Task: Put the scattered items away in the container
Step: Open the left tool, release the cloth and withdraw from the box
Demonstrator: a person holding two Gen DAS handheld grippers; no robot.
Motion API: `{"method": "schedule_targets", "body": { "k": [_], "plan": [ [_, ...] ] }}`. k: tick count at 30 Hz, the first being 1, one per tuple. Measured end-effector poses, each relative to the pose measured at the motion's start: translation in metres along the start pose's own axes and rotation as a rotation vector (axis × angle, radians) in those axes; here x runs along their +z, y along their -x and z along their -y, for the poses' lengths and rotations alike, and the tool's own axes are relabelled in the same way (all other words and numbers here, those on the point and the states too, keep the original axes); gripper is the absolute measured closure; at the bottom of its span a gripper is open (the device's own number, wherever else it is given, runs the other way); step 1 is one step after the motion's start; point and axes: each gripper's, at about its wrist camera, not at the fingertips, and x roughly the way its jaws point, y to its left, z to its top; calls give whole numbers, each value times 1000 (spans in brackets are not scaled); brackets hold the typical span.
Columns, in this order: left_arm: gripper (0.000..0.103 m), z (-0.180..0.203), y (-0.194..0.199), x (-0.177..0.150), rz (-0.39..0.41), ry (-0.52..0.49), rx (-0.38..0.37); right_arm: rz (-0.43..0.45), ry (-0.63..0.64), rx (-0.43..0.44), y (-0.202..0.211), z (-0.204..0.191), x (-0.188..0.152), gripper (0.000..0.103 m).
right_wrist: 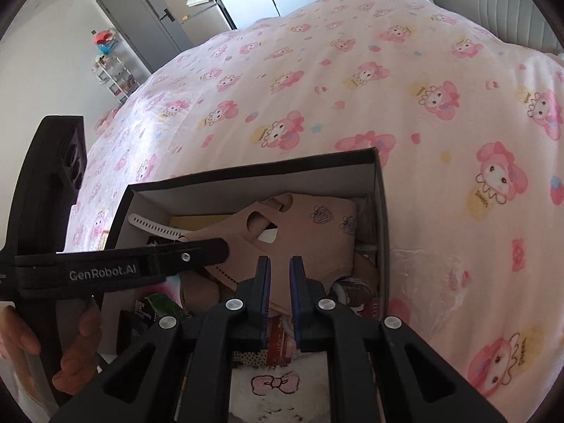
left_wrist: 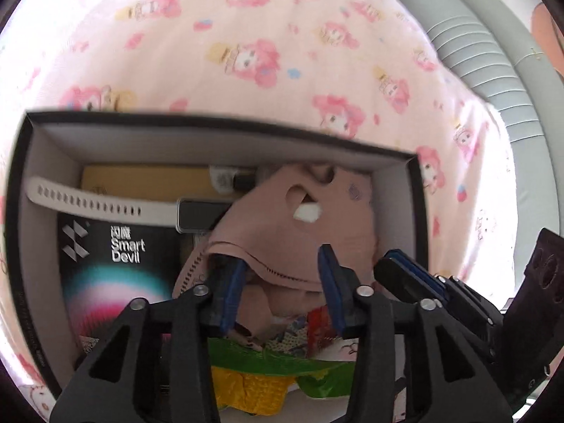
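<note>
A black box with a white inside (left_wrist: 225,141) sits on the pink patterned bed; it also shows in the right wrist view (right_wrist: 253,176). Inside lie a pink face mask (left_wrist: 282,225) (right_wrist: 306,236), a white watch with strap (left_wrist: 95,202) (right_wrist: 155,227), a black Smart Devil package (left_wrist: 120,264), a yellow flat box (left_wrist: 148,179) and colourful wrappers (left_wrist: 268,363). My left gripper (left_wrist: 282,264) is open over the box, its fingers either side of the mask's lower edge. My right gripper (right_wrist: 280,264) is narrowly open, empty, just above the mask.
The pink cartoon bedsheet (right_wrist: 352,88) spreads around the box. A grey padded headboard (left_wrist: 493,70) runs at the right. A crinkled clear plastic piece (right_wrist: 433,275) lies on the sheet right of the box. Grey cabinets (right_wrist: 158,17) and a small shelf stand far behind.
</note>
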Motion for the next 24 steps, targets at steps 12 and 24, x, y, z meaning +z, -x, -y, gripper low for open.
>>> {"method": "schedule_targets", "body": {
  "k": [12, 24],
  "plan": [
    [58, 5, 60, -51, 221, -31, -7, -47, 7, -48, -3, -8, -8, 93],
    [55, 34, 133, -121, 323, -222, -99, 158, -22, -55, 89, -53, -57, 67]
  ]
}}
